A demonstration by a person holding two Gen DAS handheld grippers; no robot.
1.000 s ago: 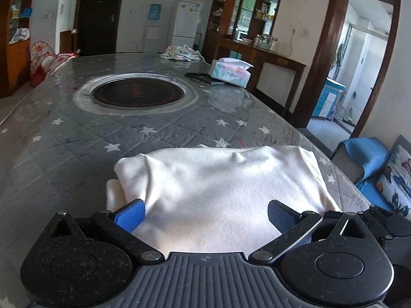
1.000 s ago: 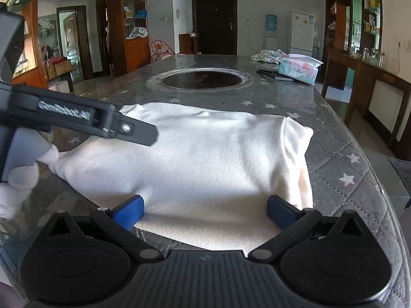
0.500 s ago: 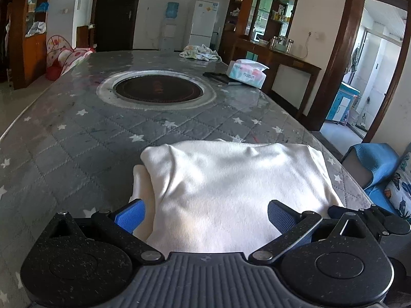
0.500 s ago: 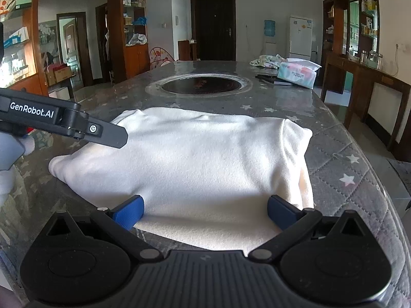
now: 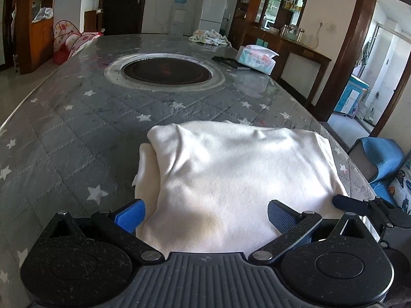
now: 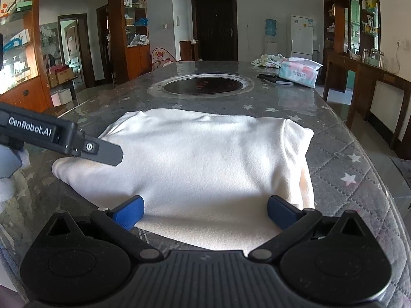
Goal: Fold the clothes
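A folded cream-white garment [image 5: 239, 177] lies flat on the grey star-patterned table cover [image 5: 77, 133]; it also shows in the right wrist view [image 6: 205, 169]. My left gripper [image 5: 205, 214] is open and empty, its blue pads spread over the garment's near edge. My right gripper [image 6: 205, 211] is open and empty over the near edge too. The left gripper's body [image 6: 59, 138] shows at the left of the right wrist view, above the garment's left corner. Part of the right gripper [image 5: 370, 208] shows at the right of the left wrist view.
A round black cooktop [image 5: 167, 70] sits in the table's middle. A tissue pack [image 5: 257, 59], a dark flat object [image 5: 226, 61] and a crumpled cloth [image 5: 209, 37] lie at the far right. A blue chair [image 5: 380, 159] stands beside the table's right edge.
The left gripper has drawn back and risen, so more table and the garment's left edge show. The right gripper has barely moved. The garment has stayed flat.
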